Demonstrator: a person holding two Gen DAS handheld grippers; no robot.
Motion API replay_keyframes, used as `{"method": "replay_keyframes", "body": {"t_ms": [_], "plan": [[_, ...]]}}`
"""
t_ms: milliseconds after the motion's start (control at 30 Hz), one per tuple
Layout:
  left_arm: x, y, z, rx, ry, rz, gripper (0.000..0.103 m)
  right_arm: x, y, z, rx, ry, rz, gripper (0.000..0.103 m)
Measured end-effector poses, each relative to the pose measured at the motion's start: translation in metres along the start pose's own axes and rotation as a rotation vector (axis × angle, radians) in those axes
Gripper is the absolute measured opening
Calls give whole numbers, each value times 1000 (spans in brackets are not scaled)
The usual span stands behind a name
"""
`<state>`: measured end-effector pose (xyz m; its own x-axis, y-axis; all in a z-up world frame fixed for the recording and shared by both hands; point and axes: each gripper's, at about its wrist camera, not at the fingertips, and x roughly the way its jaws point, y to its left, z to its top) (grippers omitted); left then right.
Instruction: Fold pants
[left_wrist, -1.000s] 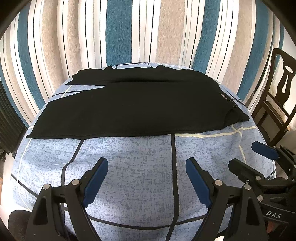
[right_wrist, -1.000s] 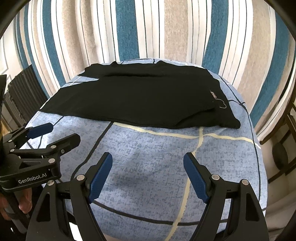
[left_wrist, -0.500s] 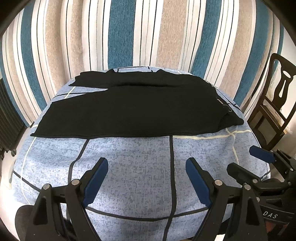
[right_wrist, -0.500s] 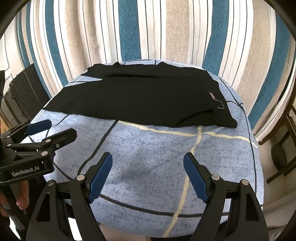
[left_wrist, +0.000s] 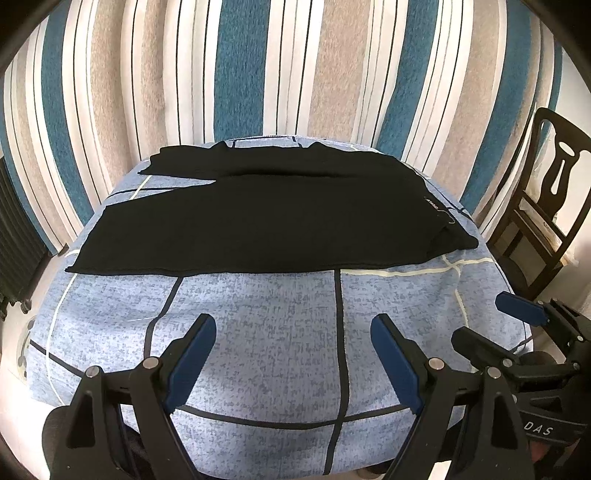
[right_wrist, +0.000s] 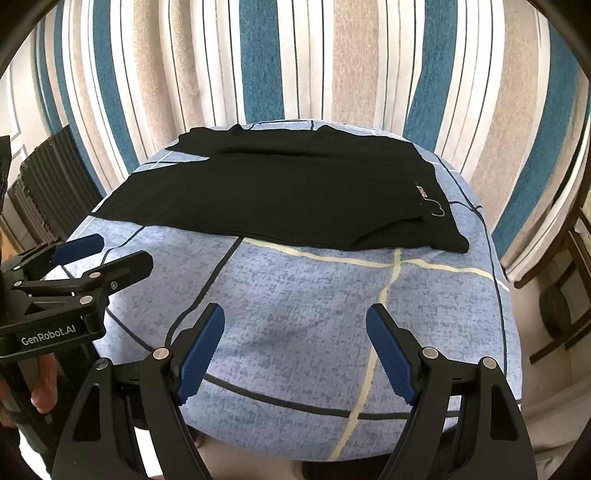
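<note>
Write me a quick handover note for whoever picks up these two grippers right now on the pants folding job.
Left gripper: open, empty, held above the near part of the blue checked cloth.
Right gripper: open, empty, beside the left one, also short of the garment.
Black pants: spread flat across the far half of the cloth, waistband with its label to the right, leg ends to the left, one leg lying partly over the other.
Done: the pants are laid out flat.
Left: no fold looks finished; neither gripper touches the fabric yet. Probably grasp an edge and fold.
</note>
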<state>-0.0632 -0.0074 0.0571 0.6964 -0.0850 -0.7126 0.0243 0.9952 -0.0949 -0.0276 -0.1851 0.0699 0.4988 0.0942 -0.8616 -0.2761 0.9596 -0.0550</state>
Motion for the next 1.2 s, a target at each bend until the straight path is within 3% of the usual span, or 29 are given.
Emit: {"method": "replay_keyframes", "body": {"t_ms": [600, 1200], "plan": [[-7, 6, 0, -2, -6, 28, 87, -9, 7, 7, -14, -15, 1, 79], [11, 20, 0, -23, 13, 39, 87, 11, 6, 12, -18, 19, 6, 79]]}}
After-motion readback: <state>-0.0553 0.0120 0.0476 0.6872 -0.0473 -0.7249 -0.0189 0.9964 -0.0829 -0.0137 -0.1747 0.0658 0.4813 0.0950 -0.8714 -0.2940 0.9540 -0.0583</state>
